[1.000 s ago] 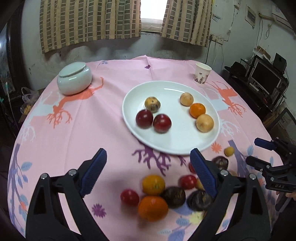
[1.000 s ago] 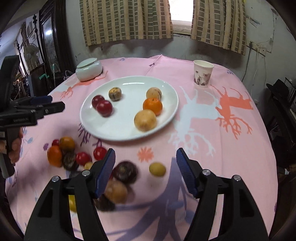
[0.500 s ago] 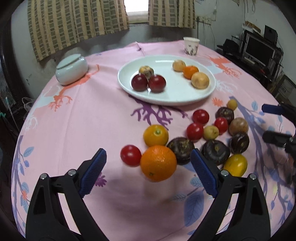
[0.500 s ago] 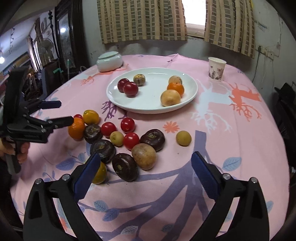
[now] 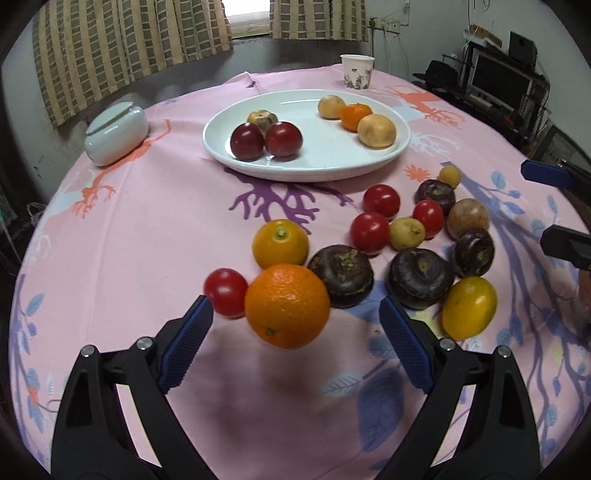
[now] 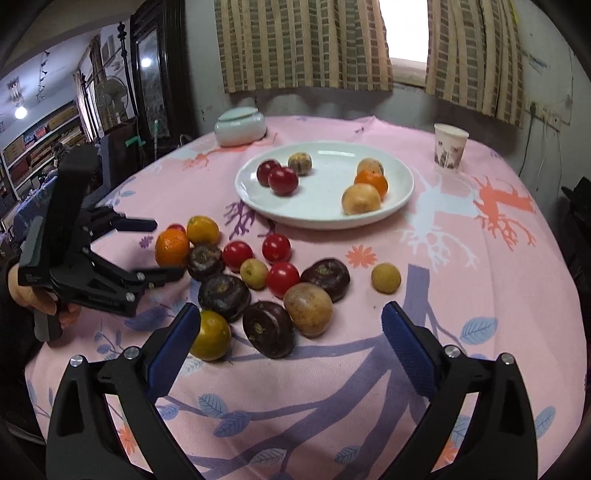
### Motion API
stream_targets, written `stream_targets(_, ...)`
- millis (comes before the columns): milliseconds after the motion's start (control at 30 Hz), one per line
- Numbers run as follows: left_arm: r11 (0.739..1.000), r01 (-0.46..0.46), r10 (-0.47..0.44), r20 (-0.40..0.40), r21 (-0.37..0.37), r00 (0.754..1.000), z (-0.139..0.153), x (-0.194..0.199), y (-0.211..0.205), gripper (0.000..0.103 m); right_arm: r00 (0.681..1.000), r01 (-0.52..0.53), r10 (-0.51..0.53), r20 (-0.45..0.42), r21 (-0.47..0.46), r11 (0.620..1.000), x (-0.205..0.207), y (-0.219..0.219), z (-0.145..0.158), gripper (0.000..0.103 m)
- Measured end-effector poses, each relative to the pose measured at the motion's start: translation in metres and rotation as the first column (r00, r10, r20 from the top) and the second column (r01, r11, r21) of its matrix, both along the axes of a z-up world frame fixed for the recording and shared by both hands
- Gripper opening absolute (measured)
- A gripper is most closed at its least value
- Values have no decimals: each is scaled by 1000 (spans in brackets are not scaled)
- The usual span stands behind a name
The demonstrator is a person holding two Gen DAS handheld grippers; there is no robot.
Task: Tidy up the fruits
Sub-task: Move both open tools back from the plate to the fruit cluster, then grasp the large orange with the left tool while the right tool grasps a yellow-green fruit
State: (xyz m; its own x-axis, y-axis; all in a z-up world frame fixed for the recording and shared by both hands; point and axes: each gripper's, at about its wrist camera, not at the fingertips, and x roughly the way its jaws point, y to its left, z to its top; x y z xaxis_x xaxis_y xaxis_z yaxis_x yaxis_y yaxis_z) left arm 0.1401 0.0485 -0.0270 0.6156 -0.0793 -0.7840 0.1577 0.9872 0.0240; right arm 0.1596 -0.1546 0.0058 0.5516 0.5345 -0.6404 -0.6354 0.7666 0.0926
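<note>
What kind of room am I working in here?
Likely a lived-in home room: a round table under a pink printed cloth, striped curtains at a window, and cluttered shelves beside a fan.

Dim room, round table under a curtained window

Pink printed tablecloth; striped curtains flank bright window; stained grey wall; dark cabinet, lit shelves left; monitor right.

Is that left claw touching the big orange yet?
Apart. Left wrist view: the left gripper stands open, tablecloth visible between each pad and the big orange.
</note>
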Motion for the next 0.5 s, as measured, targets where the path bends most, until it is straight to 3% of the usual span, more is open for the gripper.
stream_targets(100, 999, -11, 10, -29, -34, 1000, -9, 3, 5, 93, 1000, -2, 3, 21, -8, 1000, -2, 3, 2, 99)
stream_targets(200, 1000, -24, 23, -52, -11, 998, -15, 5, 7, 93, 999, 36, -35, 20, -13, 999, 1, 3, 1, 99)
stream_targets(333, 996, -61, 55, -89, -63, 994, -17, 9, 19, 93, 997, 71, -70, -11, 26, 997, 8, -5, 2, 99)
stream_targets(500, 995, -83, 80, -56, -63, 995, -9, 7, 25, 81, 996, 91, -91, -11, 0, 996, 11, -5, -3, 99)
